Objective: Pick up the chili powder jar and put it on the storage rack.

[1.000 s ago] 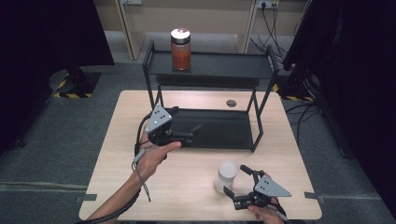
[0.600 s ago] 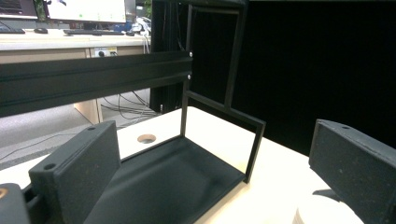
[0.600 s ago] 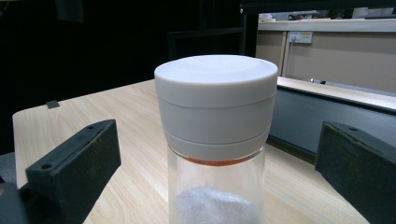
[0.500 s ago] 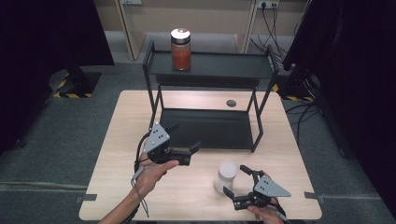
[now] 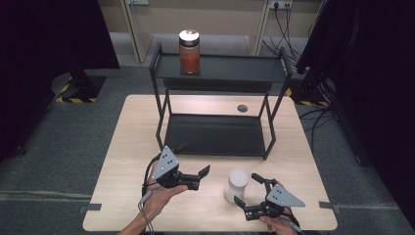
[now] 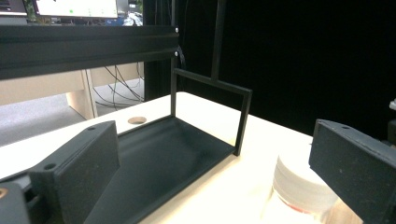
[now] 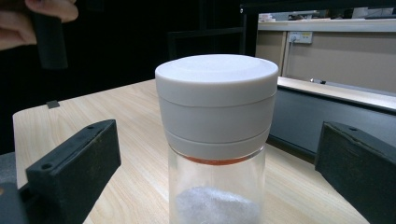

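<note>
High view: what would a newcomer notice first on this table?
A two-level black metal shelf stands at the back of the light wooden table, with a glass jar of orange-red contents on its top level. Near the front edge, a white-lidded glass jar stands between the open left tongs and open right tongs.
</note>
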The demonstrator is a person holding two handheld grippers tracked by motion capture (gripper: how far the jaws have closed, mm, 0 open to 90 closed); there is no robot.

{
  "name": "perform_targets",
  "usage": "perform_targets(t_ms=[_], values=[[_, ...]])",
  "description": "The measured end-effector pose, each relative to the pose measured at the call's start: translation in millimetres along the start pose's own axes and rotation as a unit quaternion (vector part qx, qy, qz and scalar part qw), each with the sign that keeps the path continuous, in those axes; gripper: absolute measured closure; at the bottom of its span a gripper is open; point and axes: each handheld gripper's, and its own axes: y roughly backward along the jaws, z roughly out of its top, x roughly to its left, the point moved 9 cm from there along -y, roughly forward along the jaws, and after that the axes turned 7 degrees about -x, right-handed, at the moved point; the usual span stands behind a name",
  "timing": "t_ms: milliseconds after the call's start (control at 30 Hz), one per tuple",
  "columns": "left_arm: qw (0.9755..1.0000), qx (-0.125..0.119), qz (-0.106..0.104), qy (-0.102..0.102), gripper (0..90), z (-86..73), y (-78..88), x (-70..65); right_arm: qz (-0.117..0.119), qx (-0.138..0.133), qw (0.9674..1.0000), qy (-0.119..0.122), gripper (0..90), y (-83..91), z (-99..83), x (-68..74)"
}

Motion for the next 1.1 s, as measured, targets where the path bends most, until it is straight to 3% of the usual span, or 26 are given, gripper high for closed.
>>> perform_targets(t_ms=[467, 1100], values=[[0.9999, 0.0, -0.01, 0.003, 1.4, -39.7, 15.6, -8.0, 0.001, -0.001, 1.0, -0.001, 0.4, -0.3, 0.1, 0.3], [0.9998, -0.009, -0.019, -0.003, 1.4, -69.0, 24.3, -11.1, 0.004, -0.002, 1.0, -0.006, 0.4, 0.0, -0.5, -0.7]])
